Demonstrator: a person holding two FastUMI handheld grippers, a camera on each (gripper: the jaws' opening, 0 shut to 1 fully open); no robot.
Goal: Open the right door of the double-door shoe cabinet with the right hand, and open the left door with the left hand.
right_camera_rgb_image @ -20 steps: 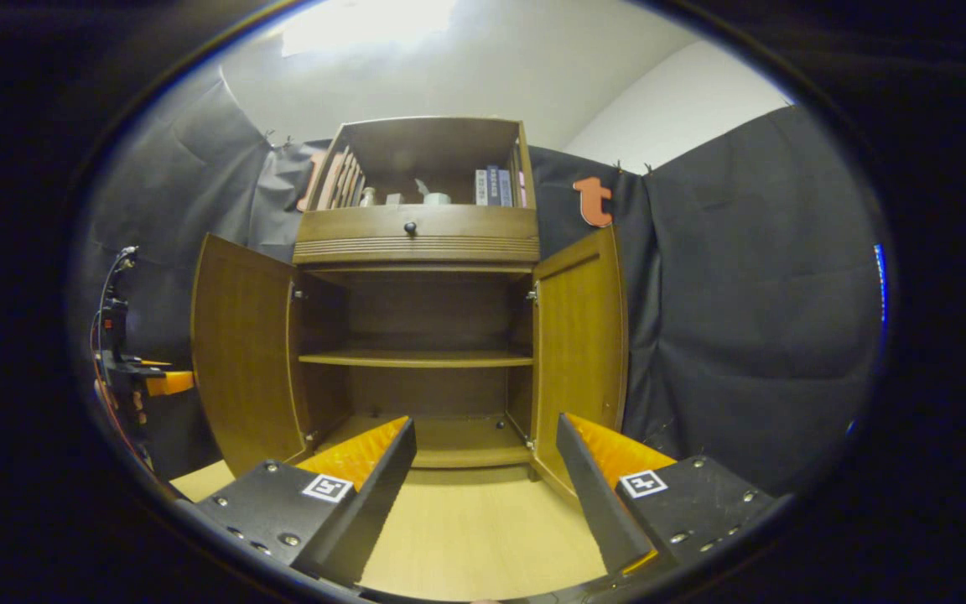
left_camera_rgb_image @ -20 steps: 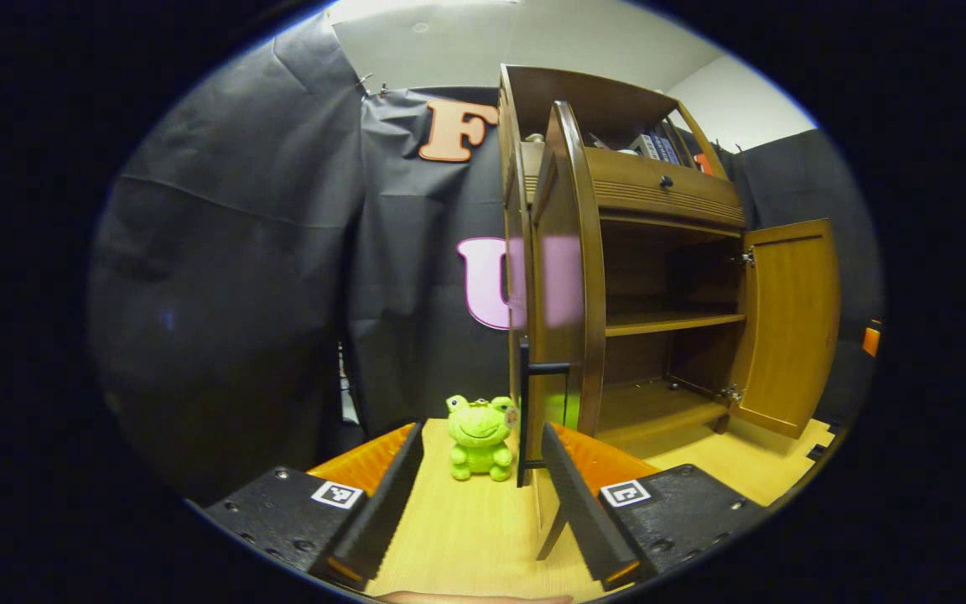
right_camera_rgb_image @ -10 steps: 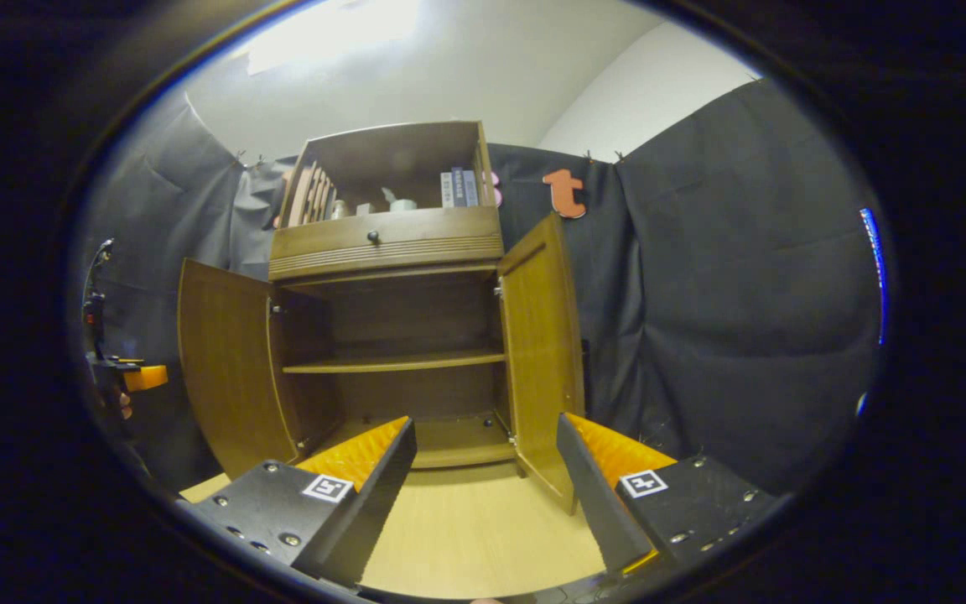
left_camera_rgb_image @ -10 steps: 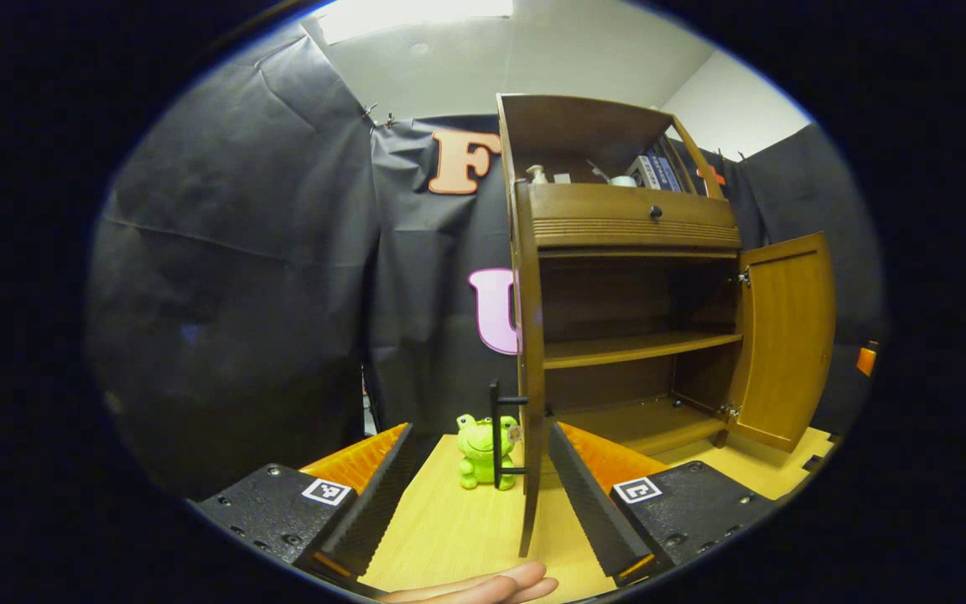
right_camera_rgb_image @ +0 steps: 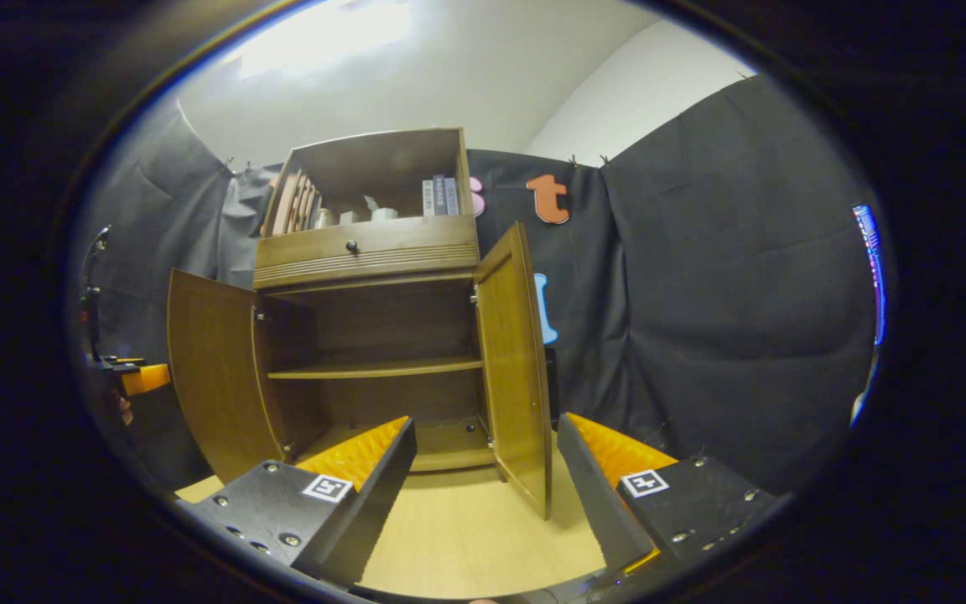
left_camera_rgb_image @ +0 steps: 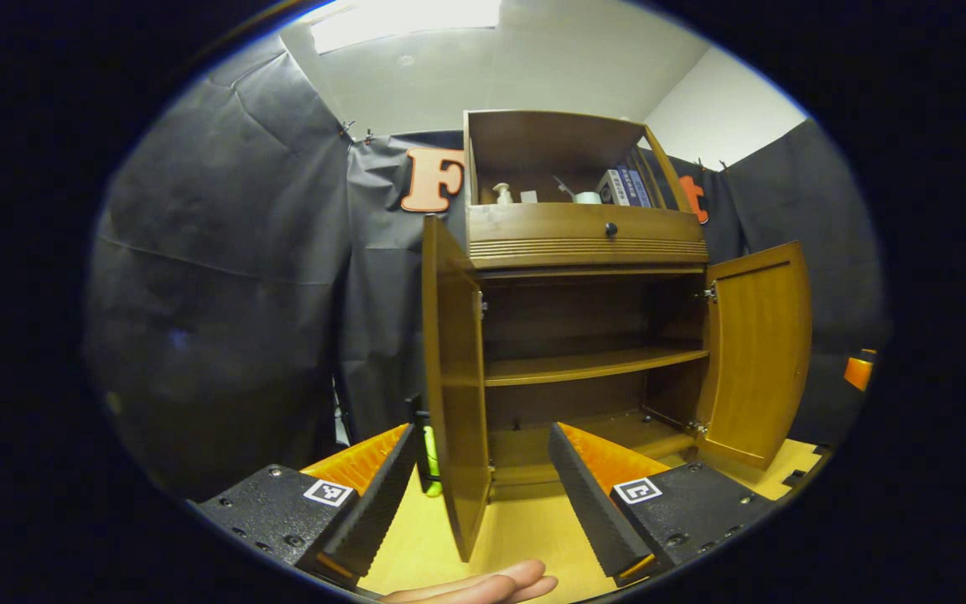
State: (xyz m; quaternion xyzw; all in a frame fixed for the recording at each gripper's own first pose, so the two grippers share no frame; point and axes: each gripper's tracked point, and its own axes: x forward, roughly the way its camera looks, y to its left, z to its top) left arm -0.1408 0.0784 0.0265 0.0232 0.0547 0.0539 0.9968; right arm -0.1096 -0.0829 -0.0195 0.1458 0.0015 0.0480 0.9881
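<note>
both cabinet [left_camera_rgb_image: 584,243] doors [left_camera_rgb_image: 454,394] stand open; left gripper [left_camera_rgb_image: 479,495] and right gripper [right_camera_rgb_image: 483,495] jaws spread, holding nothing.

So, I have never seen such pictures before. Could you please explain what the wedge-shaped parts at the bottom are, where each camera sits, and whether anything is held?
There is no robot. A person holds one hand-held gripper in each hand, and a fisheye camera rides on each, looking forward along its two fingers. The wedges at the bottom are those fingers. In the left gripper view you see the left hand-held gripper; in the right gripper view, the right hand-held gripper. Both are open and hold nothing. Ahead stands a wooden shoe cabinet on a pale wooden surface. Its left door and right door are both swung open, and the inner shelves look bare. Books and small items sit in the top compartment.
</note>
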